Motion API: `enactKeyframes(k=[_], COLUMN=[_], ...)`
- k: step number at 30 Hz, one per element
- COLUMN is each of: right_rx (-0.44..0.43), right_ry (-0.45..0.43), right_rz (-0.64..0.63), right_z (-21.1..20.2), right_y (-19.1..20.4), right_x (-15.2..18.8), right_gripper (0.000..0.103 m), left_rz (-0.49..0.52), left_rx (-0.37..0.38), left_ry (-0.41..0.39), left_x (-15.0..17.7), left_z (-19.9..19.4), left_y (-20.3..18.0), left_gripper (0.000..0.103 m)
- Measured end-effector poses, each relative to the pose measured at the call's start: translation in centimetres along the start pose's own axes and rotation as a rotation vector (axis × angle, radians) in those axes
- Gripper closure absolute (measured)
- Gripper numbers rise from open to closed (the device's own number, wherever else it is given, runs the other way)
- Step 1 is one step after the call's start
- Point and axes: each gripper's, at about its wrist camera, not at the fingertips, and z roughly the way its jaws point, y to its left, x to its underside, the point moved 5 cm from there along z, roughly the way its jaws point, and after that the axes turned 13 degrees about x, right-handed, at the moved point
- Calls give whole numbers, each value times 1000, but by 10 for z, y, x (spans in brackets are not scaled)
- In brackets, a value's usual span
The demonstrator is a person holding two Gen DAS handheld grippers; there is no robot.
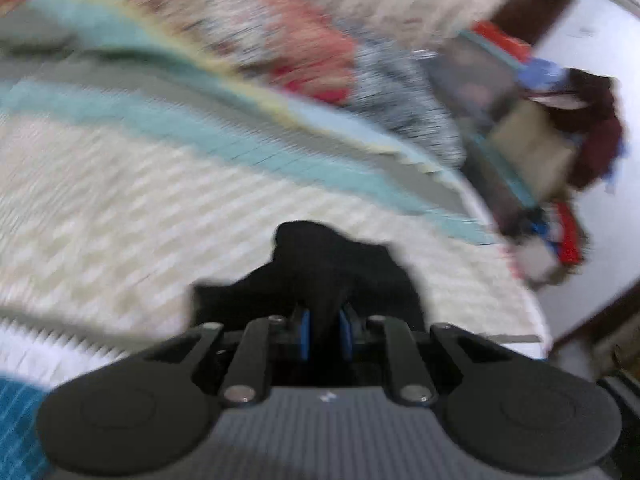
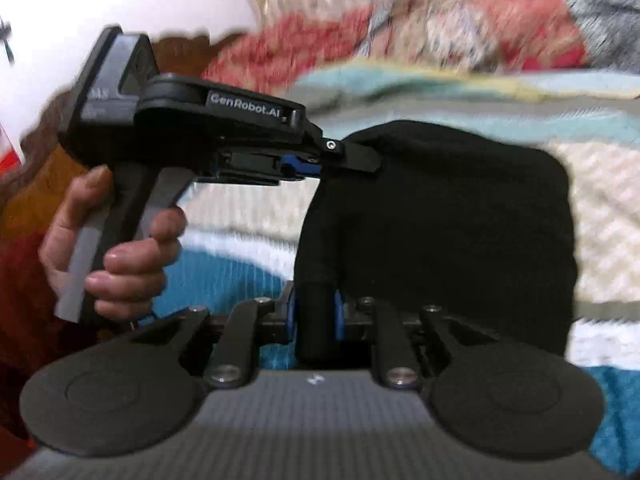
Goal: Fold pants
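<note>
The black pants (image 2: 448, 216) hang folded between both grippers above a striped bedspread (image 2: 600, 200). My right gripper (image 2: 316, 312) is shut on a thick bunch of the black cloth, which fills the gap between its blue pads. In the right wrist view the left gripper (image 2: 352, 156) comes in from the left, held by a hand (image 2: 128, 264), and pinches the pants' upper edge. The left wrist view shows the left gripper (image 1: 326, 332) shut on a black fold of the pants (image 1: 320, 272), with cloth between the blue pads. Both views are blurred.
The bedspread (image 1: 120, 200) is cream with teal, grey and blue bands. Behind it lies a red, white and grey patterned blanket (image 1: 300, 52). Right of the bed stands a cluttered pile of boxes and dark red cloth (image 1: 560, 140) against a pale wall.
</note>
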Motion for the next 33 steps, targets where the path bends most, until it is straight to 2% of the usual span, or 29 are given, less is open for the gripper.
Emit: enactKeyframes(k=[3,4,6,9,10,11,15,17,18,20,22,24,25,28,33], right_rx=[28,19,1,-46,-50,-45,50,96,110,114,111,173,212,193,192], right_ry=[120,133,113,71,46,14,-97,-117,-116,-96,-56,2,44,33,20], right_rz=[-19,-3,-7,22,41,61,181,228,246,286,294,250,237,282,290], right_z=[46,51,40,11,0,-12,-51,-54,-56,-55,-42,-25,-14,-16,-24], right_y=[-4,-5,-2,-14,-21,-30,-70,-84,-90,-94,-94,-89,-90,-98,-97], right_x=[22,27,23,9,6,2,-3,-3,-1,5,13,24,33,45,39], right_gripper=[81,79,74,57,57,57,58,60,65,67,67,66,61,59,56], left_rz=[-126,-157,-180,-175,-170,-168,-188,-156,-126,-71,-37,-18,-7,-15,-72], left_rx=[-93,-99,-70,-57,-62,-62,32,63,67,31,-44,-126,-162,-172,-183], left_ry=[82,90,30,9,-3,-19,-84,-92,-89,-61,-6,61,88,54,62], left_x=[29,38,41,34,31,33,28,31,34,40,52,69,79,90,86], left_z=[32,41,40,35,30,21,-3,-11,-12,-5,7,24,33,35,20], left_y=[51,61,63,58,57,58,46,32,24,15,15,22,27,31,30], left_gripper=[83,77,73,59,53,51,50,50,50,50,50,50,46,44,38])
